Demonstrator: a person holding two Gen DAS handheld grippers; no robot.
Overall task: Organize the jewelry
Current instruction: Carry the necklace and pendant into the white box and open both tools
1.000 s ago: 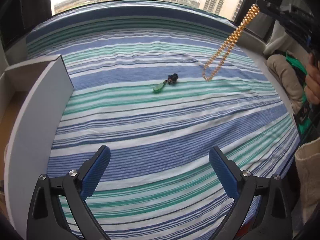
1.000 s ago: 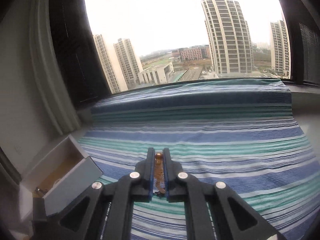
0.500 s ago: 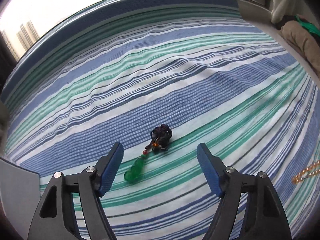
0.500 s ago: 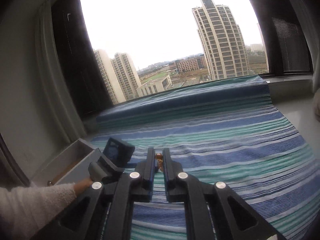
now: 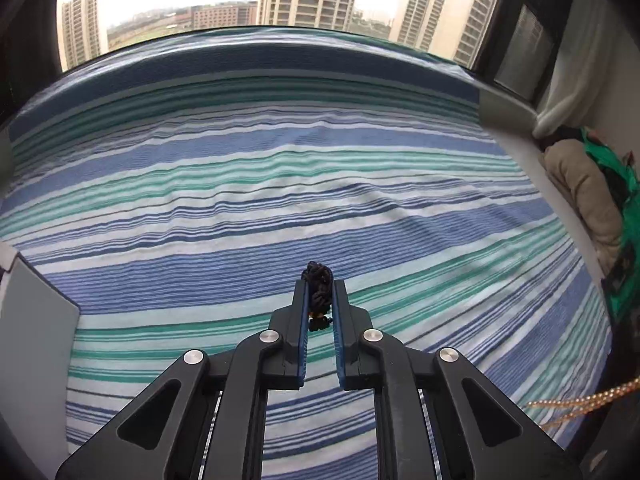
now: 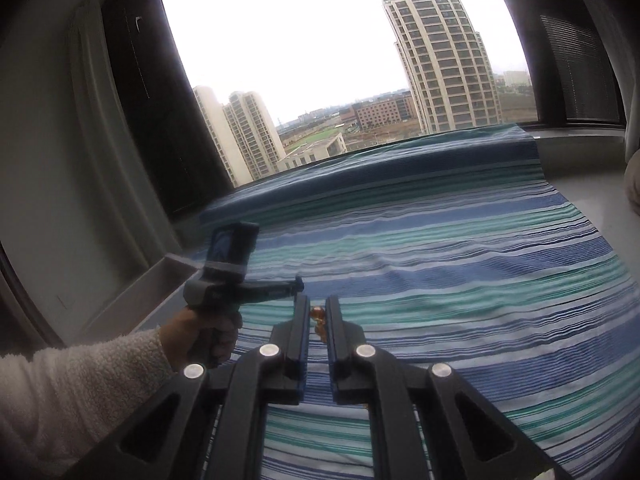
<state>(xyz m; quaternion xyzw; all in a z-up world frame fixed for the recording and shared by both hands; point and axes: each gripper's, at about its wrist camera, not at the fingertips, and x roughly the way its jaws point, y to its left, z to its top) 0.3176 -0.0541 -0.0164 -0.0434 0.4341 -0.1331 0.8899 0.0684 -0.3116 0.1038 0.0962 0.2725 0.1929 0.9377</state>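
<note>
Left gripper [image 5: 319, 300] had just been closing; its blue pads [image 5: 303, 320] were pinched on the dark knotted cord [image 5: 318, 284] of the pendant, knot bunched between and just beyond the tips, low over the striped cloth [image 5: 280, 184]. The green stone was hidden from view. Right gripper [image 6: 318, 316] was clamped on the gold bead necklace [image 6: 318, 314], an amber bead showing between the pads; in the left wrist view its strand [image 5: 580, 400] trailed in from the right edge. A hand [image 6: 200, 340] in a fleecy white sleeve [image 6: 80, 392] gripped the left tool's handle. Grey box wall [image 5: 36, 344] stood at the left.
</note>
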